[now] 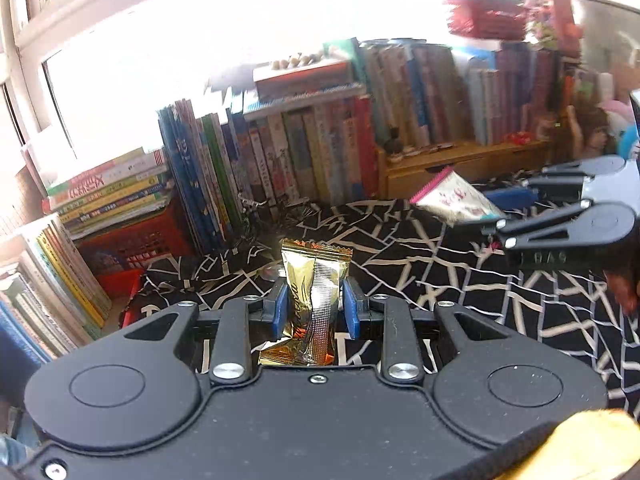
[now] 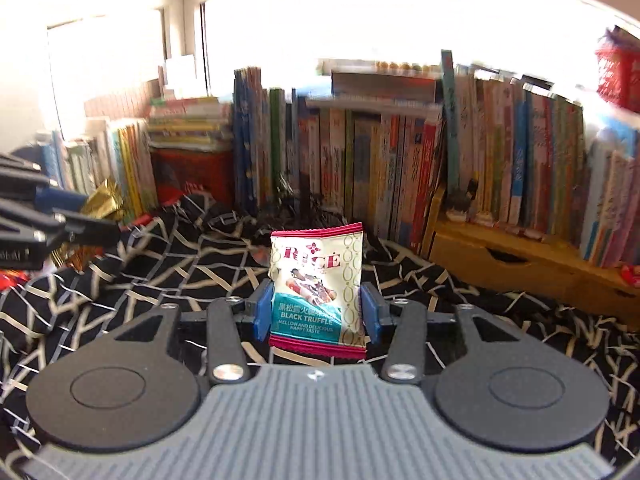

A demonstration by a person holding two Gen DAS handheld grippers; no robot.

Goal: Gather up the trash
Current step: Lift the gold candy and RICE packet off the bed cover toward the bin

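Both grippers have a piece of trash each right now. The left gripper is clamped on a gold wrapper, blue pads pressing its sides, wrapper standing upright between them and lifted off the black-and-white patterned cloth below. The right gripper has its pads against the sides of a white snack packet with a pink crimped edge and "BLACK TRUFFLE" printed on it, also held upright above the cloth. In the left view you can see the right gripper off to the right side with that packet sticking out of it, and in the right view the left one shows at the left edge with the gold wrapper.

Containers: there's a red crate on the left under a stack of books, can't really tell what's inside it since the view is dark and blurry there. A wooden drawer box sits on the right under a long row of upright books, drawer closed. Something red like a basket is up top right, too blurred to say what's in it.
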